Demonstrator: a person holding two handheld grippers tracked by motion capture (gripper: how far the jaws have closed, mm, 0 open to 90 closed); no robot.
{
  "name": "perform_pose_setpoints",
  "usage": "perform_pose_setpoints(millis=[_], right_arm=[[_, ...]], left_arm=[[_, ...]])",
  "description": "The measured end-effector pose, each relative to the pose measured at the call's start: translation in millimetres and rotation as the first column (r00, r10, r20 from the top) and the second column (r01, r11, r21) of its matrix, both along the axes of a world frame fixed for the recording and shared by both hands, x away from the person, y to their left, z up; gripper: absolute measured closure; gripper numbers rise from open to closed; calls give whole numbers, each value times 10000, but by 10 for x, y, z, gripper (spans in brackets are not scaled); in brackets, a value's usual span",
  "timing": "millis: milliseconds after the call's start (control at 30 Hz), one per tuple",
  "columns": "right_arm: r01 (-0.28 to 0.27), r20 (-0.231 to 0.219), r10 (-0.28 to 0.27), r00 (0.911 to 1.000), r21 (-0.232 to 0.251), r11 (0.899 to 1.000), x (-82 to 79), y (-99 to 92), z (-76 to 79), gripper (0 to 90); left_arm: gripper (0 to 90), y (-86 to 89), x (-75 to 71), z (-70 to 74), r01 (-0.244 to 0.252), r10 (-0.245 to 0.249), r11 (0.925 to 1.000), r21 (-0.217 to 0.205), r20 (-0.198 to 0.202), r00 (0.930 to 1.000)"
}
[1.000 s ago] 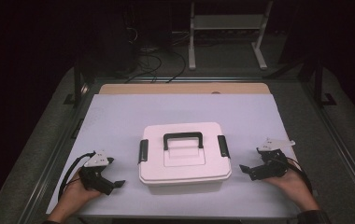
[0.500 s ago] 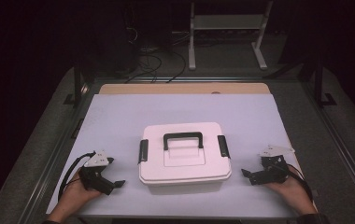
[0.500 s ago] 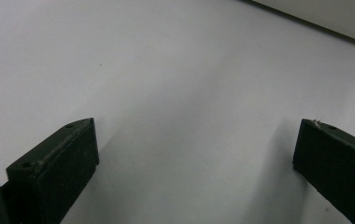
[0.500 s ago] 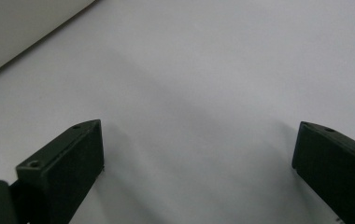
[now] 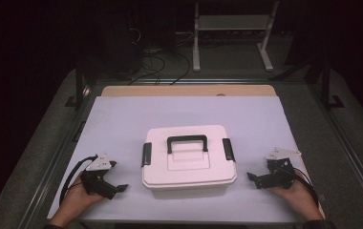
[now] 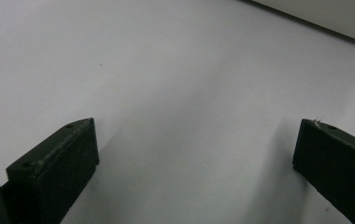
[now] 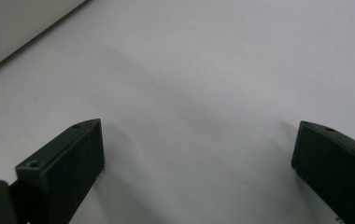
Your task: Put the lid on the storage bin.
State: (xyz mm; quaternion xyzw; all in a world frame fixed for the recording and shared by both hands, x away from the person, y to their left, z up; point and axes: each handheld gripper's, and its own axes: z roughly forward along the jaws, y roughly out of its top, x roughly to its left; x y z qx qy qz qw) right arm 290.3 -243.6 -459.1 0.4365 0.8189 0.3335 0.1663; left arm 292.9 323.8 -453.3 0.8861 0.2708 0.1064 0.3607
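A white plastic box (image 5: 189,162) with a black handle (image 5: 187,141) and black side latches sits shut in the middle of the white table (image 5: 184,112). My left gripper (image 5: 114,184) rests near the front left, a little left of the box, jaws wide open over bare table (image 6: 189,135). My right gripper (image 5: 254,180) lies at the front right, just right of the box, also open with nothing between the jaws (image 7: 196,140). The box's lower edge shows in the left gripper view (image 6: 334,18) and in the right gripper view (image 7: 12,28).
A wooden strip (image 5: 184,90) runs along the table's far edge. Metal rails flank the table on both sides. Behind it, a white stand (image 5: 232,28) and cables (image 5: 155,62) sit on the dark floor.
My right gripper has drifted down toward the front edge and slightly right. The left gripper and the box have stayed put.
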Motion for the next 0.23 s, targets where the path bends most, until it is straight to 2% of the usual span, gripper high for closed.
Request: perform_pose_setpoints(millis=[233], right_arm=[[-14,9,14,10000,-13,10000,1,0,-1,19]], left_arm=[[0,-1,2,1,9,-9,10000,25,1,10000]])
